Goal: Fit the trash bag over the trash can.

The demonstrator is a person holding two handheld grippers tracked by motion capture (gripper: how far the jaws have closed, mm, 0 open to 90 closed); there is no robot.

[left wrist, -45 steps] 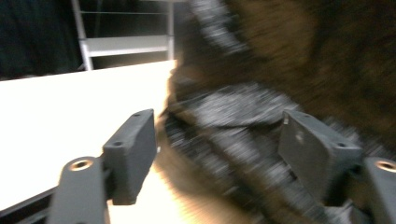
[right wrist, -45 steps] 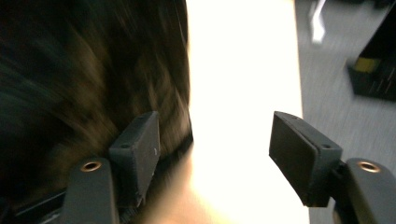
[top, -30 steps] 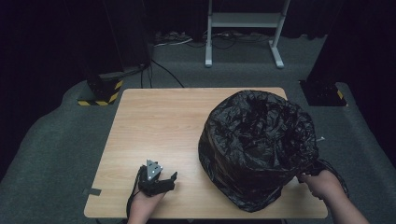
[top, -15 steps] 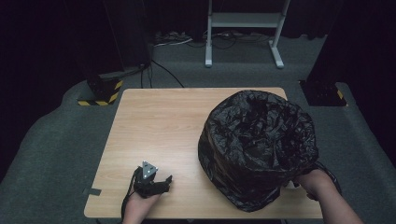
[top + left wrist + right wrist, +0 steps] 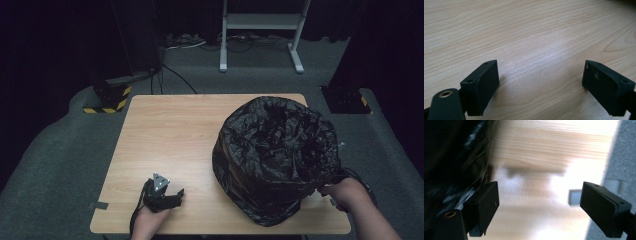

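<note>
Since the earlier frames the left gripper (image 5: 162, 192) has slid a little nearer the table's near edge, and the right hand (image 5: 345, 194) has drawn back along the bag's near right side; the bag (image 5: 277, 160) itself has barely shifted.

At the left, the left gripper rests low over the near left part of the table (image 5: 170, 135), held in the left hand (image 5: 150, 225). In the left gripper view its jaws stand wide apart with bare wood (image 5: 529, 37) between them, gripping nothing. The bag is well apart from it, off to its right across open tabletop.

Toward the middle and right stands the black plastic bag, a bulky crumpled mound on the right half of the table, its foot reaching the near edge.

At the far right, the right hand sits against the bag's near lower right, by the table's corner. In the right gripper view the right gripper (image 5: 539, 202) has its jaws spread wide with only blurred wood between them; the bag (image 5: 451, 162) lies just beside one jaw, and I cannot tell whether it touches. Grey floor (image 5: 621, 152) shows past the other jaw.

Count: one bag, one table, two grippers, two hands.
</note>
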